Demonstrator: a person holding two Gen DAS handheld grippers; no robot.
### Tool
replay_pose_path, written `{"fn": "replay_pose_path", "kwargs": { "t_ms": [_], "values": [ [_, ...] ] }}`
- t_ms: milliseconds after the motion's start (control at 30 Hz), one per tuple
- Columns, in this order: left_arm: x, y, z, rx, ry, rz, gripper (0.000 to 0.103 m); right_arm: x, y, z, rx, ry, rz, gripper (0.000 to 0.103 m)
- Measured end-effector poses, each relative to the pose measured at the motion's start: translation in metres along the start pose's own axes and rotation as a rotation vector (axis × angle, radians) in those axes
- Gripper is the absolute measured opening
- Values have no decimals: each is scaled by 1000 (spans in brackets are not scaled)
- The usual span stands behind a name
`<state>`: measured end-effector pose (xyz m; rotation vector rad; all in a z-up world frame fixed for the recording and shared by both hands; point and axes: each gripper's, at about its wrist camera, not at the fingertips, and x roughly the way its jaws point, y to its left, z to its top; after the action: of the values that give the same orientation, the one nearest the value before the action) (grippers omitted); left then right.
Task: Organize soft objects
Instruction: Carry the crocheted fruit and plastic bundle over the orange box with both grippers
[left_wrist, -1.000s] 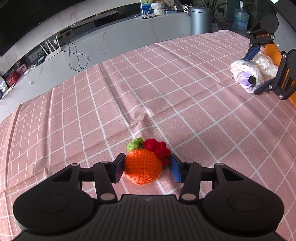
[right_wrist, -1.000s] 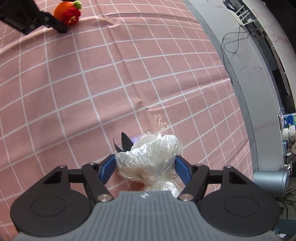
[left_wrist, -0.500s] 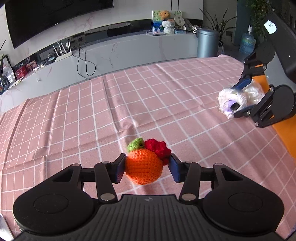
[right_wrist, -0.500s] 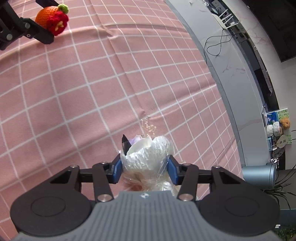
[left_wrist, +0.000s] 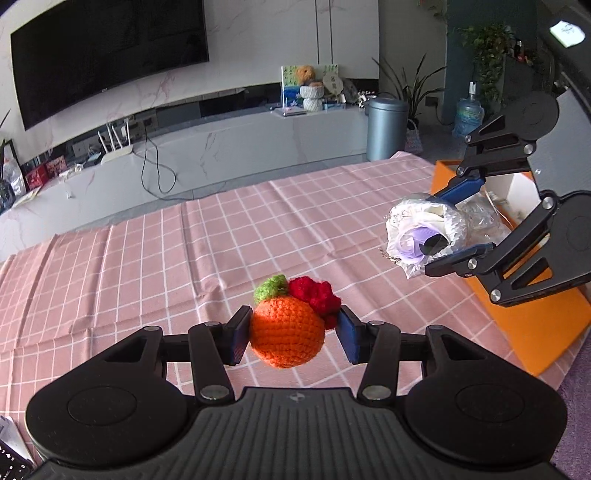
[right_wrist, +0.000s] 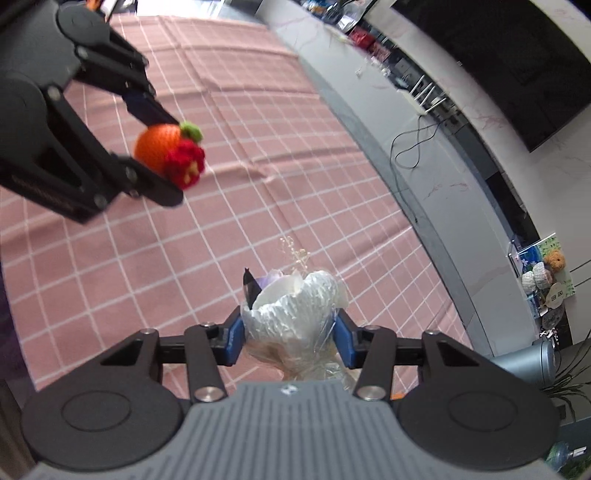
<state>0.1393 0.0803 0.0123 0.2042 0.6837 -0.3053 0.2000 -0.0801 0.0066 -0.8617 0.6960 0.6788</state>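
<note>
My left gripper (left_wrist: 291, 334) is shut on a crocheted orange toy (left_wrist: 287, 336) with a green leaf and a red flower, held in the air above the pink checked cloth (left_wrist: 221, 240). The same orange toy (right_wrist: 162, 147) shows at the upper left of the right wrist view, in the left gripper (right_wrist: 168, 157). My right gripper (right_wrist: 288, 338) is shut on a small wrapped bouquet (right_wrist: 295, 306) of white paper and clear film with a purple flower inside. From the left wrist view the bouquet (left_wrist: 424, 232) hangs at the right, in the right gripper (left_wrist: 456, 225).
An orange box (left_wrist: 532, 325) with a white inside stands at the table's right edge, under the right gripper. Beyond the table are a grey counter (left_wrist: 240, 147), a metal bin (left_wrist: 386, 127), a router with cables and a dark screen on the wall.
Both grippers rose off the cloth with their objects. The right gripper tightened on the bouquet early on. The two grippers have come closer together, and the orange box has come into view.
</note>
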Motion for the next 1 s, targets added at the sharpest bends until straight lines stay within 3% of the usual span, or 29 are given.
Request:
{"fn": "replay_pose_path", "kwargs": {
  "t_ms": [267,500,1000],
  "values": [
    [-41,-30,10,-33,-101,-30,56,-75,4,-20,149,-119,-44,49],
    [-53,-67,19,-34,-163,-123,56,-120,4,-57,291,-185,-83,50],
    [-15,-155,47,111,-162,-298,56,-157,-33,-176,616,-132,-184,50]
  ]
}}
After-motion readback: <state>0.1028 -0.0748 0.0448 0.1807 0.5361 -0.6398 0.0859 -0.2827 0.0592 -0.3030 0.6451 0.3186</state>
